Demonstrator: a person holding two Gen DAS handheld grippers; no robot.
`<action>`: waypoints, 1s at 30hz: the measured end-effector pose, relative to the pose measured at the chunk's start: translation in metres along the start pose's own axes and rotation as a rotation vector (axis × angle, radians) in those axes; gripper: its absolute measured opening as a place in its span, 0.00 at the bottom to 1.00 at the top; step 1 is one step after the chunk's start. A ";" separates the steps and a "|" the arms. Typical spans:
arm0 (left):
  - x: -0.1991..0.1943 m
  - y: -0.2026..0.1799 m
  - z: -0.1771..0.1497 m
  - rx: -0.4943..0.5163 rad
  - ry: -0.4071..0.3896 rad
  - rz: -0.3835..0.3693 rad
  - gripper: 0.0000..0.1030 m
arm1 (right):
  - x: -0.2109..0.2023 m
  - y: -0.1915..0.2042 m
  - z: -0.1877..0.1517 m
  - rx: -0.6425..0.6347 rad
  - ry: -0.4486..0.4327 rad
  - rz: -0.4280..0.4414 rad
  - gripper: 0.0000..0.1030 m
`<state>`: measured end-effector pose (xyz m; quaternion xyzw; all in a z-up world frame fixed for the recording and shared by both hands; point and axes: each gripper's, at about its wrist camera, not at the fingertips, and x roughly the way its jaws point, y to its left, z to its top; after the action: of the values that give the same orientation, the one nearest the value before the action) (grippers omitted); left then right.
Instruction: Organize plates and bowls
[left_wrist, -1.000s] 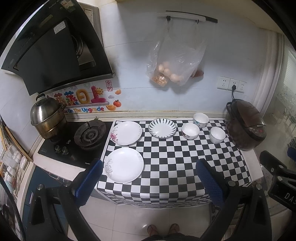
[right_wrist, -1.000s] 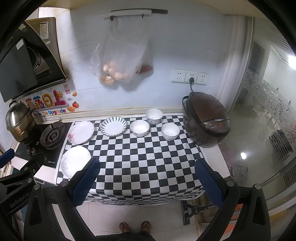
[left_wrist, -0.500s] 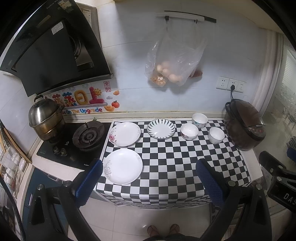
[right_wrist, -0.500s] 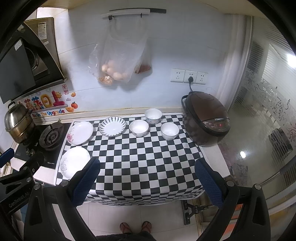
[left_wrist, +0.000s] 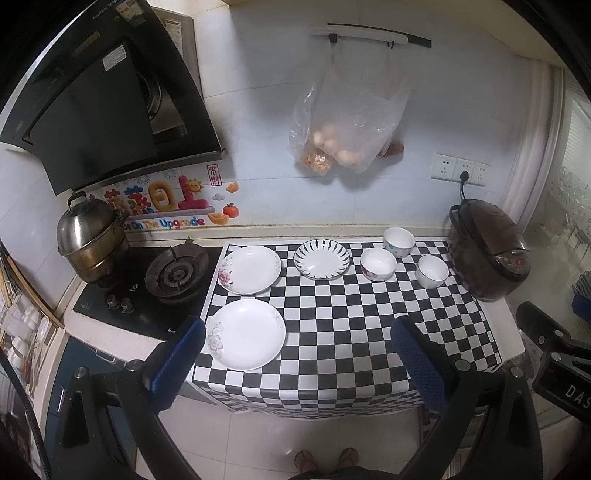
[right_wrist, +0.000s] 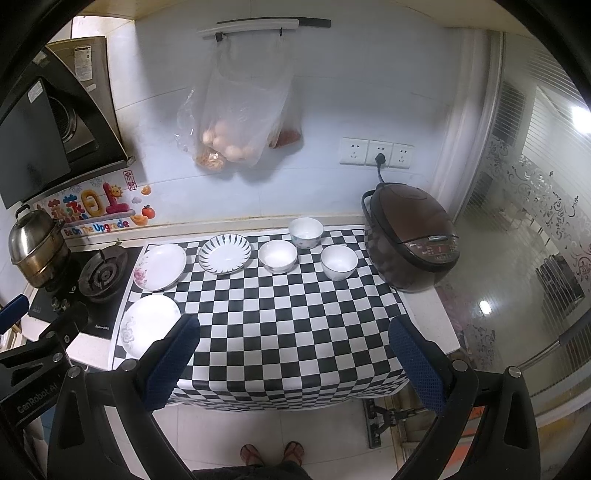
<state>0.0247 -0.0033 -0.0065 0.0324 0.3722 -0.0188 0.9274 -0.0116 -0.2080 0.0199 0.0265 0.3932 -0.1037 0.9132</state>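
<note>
On the checkered counter lie three plates: a white plate at the front left, a flowered plate behind it, and a striped plate. Three white bowls stand to the right: a middle one, a back one, and a right one. My left gripper and right gripper are both open and empty, held high in front of the counter, well away from the dishes.
A brown rice cooker stands at the counter's right end. A gas stove with a steel pot is at the left under a range hood. A plastic bag hangs on the wall.
Both views have shifted slightly; the counter and dishes sit a little lower in frame. Nothing on the counter has moved, and both grippers stay open.
</note>
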 end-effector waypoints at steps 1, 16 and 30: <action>-0.002 0.000 -0.001 0.001 0.000 -0.001 1.00 | 0.001 0.001 0.001 -0.001 -0.001 0.000 1.00; -0.003 0.002 0.005 -0.001 -0.017 -0.004 1.00 | -0.005 0.008 0.001 0.002 -0.024 0.001 1.00; 0.030 0.005 0.006 -0.052 -0.019 0.081 1.00 | 0.034 0.008 -0.001 -0.092 -0.084 0.064 1.00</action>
<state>0.0514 0.0006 -0.0227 0.0233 0.3622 0.0281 0.9314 0.0125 -0.2058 -0.0055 -0.0071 0.3580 -0.0572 0.9319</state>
